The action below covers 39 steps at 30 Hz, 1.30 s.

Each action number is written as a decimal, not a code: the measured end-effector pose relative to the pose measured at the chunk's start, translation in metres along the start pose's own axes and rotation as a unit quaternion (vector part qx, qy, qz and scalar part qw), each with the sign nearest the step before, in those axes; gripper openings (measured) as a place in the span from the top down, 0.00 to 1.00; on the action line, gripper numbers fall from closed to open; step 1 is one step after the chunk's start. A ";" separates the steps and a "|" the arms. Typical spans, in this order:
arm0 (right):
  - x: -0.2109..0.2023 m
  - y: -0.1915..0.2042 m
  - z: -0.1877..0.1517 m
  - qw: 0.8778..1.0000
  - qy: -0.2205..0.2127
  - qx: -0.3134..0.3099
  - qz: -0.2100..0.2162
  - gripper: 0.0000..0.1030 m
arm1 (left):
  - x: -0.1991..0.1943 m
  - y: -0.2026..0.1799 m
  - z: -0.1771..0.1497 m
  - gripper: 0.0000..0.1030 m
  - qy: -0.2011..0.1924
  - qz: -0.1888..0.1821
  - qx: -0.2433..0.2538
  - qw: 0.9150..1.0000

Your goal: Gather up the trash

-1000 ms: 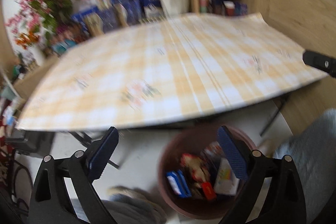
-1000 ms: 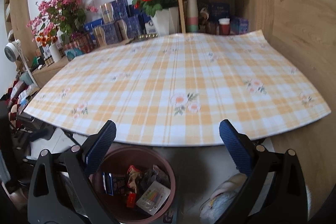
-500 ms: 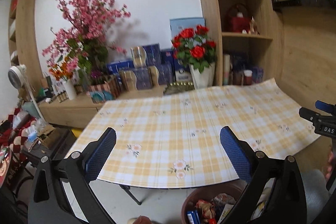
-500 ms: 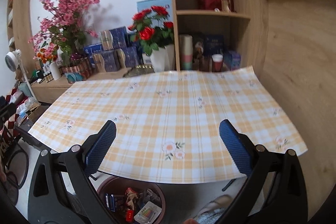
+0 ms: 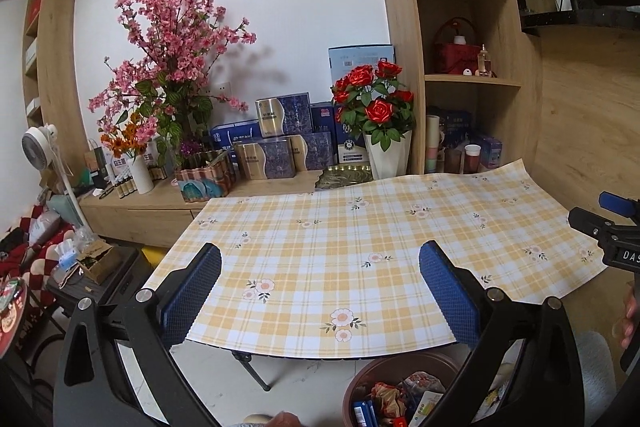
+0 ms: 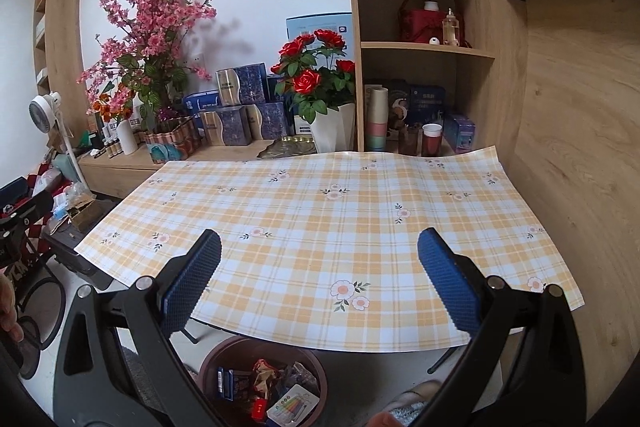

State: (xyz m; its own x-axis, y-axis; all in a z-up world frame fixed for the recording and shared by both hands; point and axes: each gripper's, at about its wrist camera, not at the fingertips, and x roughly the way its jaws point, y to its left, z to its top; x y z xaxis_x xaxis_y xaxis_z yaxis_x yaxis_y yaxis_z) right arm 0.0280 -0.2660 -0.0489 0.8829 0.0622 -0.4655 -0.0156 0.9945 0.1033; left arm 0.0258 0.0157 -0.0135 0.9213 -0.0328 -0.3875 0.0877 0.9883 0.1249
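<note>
Both grippers have risen since the earlier frames: the views now look across the table (image 5: 320,267) top rather than down over its near edge, and the bin sits lower in each view. Left gripper (image 5: 320,291): jaws spread wide, nothing between the blue pads (image 5: 192,295). Right gripper (image 6: 320,287): jaws likewise spread wide and empty; its tip also appears at the right edge of the left wrist view. The yellow plaid cloth (image 6: 320,227) with flower print covers the table. The brown bin (image 6: 264,383) stands on the floor just below the table's near edge, holding the trash (image 6: 276,391): crumpled wrappers, a blue carton and a small white box. Far beyond the table, a sideboard carries red roses (image 5: 372,103) in a white vase, pink blossom branches (image 5: 172,39) and blue boxes (image 5: 280,143).
</note>
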 end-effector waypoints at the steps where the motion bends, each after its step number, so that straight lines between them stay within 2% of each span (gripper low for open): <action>1: -0.001 0.001 0.000 1.000 -0.001 -0.001 0.001 0.06 | 0.000 0.000 0.000 0.06 0.000 0.000 0.000 1.000; 39: 0.003 -0.006 0.001 1.000 0.014 0.008 -0.012 0.06 | 0.012 -0.004 0.005 0.06 0.005 0.000 -0.002 1.000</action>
State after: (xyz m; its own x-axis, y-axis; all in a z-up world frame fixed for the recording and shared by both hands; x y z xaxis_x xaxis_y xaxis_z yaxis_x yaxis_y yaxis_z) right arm 0.0311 -0.2720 -0.0499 0.8697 0.0409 -0.4918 0.0126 0.9944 0.1050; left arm 0.0382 0.0107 -0.0140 0.9171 -0.0317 -0.3973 0.0866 0.9889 0.1211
